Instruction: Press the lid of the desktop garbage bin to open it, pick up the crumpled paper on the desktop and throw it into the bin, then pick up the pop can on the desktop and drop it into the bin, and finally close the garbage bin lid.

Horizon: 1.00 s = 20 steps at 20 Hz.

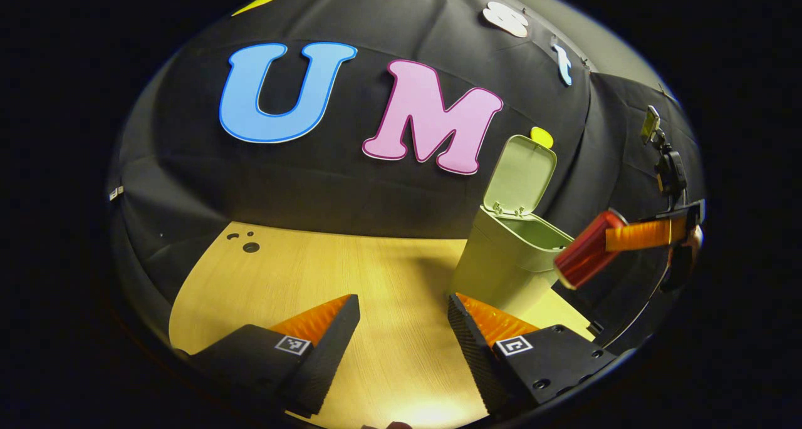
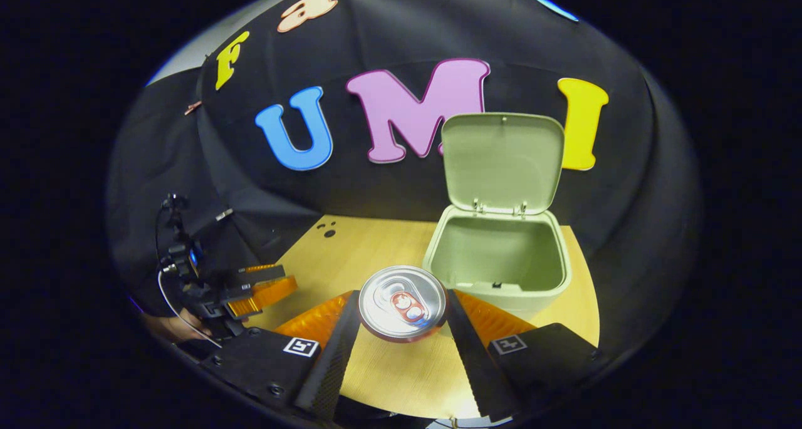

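Observation:
The pale green desktop bin [image 2: 501, 260] stands at the back of the wooden table with its lid [image 2: 501, 163] swung up; its inside looks bare from here. My right gripper [image 2: 402, 300] is shut on the red pop can [image 2: 402, 304], whose silver top faces the camera just in front of the bin's rim. In the left gripper view the can [image 1: 579, 263] hangs tilted in the air beside the bin [image 1: 501, 253], held by the right gripper [image 1: 611, 244]. My left gripper [image 1: 403, 300] hovers open over the table, nothing between its fingers.
The light wooden table [image 1: 388, 272] has small holes [image 1: 250, 247] near its far left corner. A person's hand [image 2: 169, 325] holds the left gripper [image 2: 285, 279] off to the left. A clamp with cabling [image 1: 667, 166] hangs on the wall at right.

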Each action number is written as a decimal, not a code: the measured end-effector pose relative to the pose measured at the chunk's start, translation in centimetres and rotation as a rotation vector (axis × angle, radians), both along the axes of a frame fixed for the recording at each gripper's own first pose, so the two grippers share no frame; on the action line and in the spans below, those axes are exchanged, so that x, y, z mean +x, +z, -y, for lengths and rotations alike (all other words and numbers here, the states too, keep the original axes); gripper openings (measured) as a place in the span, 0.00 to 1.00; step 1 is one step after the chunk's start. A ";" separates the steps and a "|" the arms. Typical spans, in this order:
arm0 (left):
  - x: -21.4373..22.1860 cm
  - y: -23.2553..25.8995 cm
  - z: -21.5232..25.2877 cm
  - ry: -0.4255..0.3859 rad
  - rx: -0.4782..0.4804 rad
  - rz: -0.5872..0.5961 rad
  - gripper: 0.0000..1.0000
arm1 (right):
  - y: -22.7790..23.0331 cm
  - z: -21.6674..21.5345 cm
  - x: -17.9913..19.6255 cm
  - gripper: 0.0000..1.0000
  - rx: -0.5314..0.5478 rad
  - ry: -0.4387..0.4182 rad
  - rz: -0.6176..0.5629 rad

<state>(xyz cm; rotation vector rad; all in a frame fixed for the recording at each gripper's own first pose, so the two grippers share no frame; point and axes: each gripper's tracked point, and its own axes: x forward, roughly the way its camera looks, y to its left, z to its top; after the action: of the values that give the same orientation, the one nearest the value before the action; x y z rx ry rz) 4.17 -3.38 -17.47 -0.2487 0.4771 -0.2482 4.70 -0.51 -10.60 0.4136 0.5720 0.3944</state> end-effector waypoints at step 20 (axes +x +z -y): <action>0.4 -1.2 -1.5 0.057 0.067 -0.034 0.92 | -10.6 3.9 11.8 0.84 -0.128 -0.050 -0.105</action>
<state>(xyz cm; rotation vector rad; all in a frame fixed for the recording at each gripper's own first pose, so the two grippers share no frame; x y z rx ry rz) 4.52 -1.91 -18.67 -0.2012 0.5099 -0.1718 16.48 -4.42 -21.18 0.3264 0.6837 0.2881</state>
